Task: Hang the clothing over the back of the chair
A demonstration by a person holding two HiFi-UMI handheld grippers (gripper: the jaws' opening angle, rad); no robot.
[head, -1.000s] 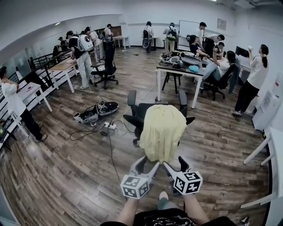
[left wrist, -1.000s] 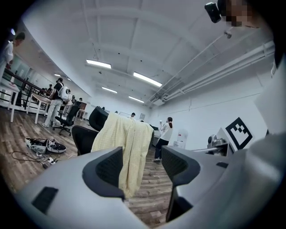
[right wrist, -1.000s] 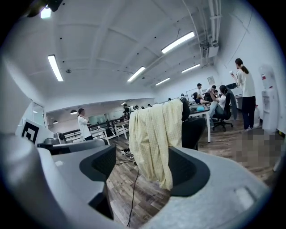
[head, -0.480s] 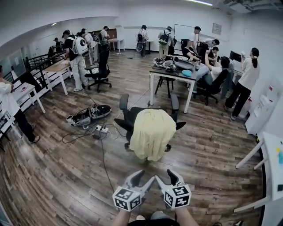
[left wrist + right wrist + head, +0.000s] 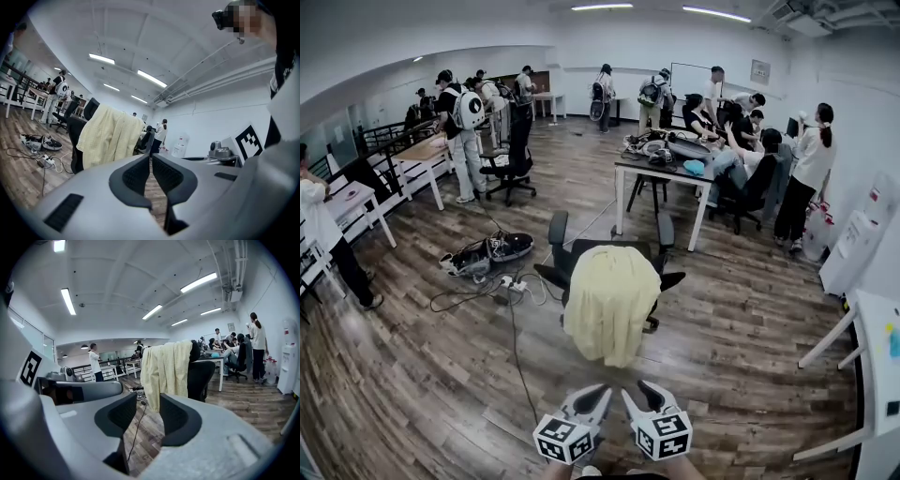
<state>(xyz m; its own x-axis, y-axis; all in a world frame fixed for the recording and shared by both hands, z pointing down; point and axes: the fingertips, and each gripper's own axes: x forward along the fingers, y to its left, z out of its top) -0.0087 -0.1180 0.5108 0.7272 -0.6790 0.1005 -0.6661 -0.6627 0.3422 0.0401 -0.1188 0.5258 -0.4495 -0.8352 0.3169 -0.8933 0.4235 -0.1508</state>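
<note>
The pale yellow clothing (image 5: 611,300) hangs over the back of the black office chair (image 5: 572,255) in the middle of the room. It also shows in the left gripper view (image 5: 110,136) and the right gripper view (image 5: 166,366), well ahead of both sets of jaws. My left gripper (image 5: 593,396) is at the bottom of the head view. Its jaws have just been closing and now stand shut with nothing between them (image 5: 150,157). My right gripper (image 5: 645,392) is beside it. Its jaws have also been closing but still show a gap, with nothing in it (image 5: 149,397).
A bag and tangled cables (image 5: 487,251) with a power strip (image 5: 511,281) lie on the wooden floor left of the chair. A white table (image 5: 661,169) with seated people stands behind it. More desks (image 5: 422,150), another chair (image 5: 516,155) and several standing people fill the room.
Both grippers have drawn back from the hem of the clothing, and the chair now sits farther off. Their jaws have narrowed. The clothing stays draped on the chair back.
</note>
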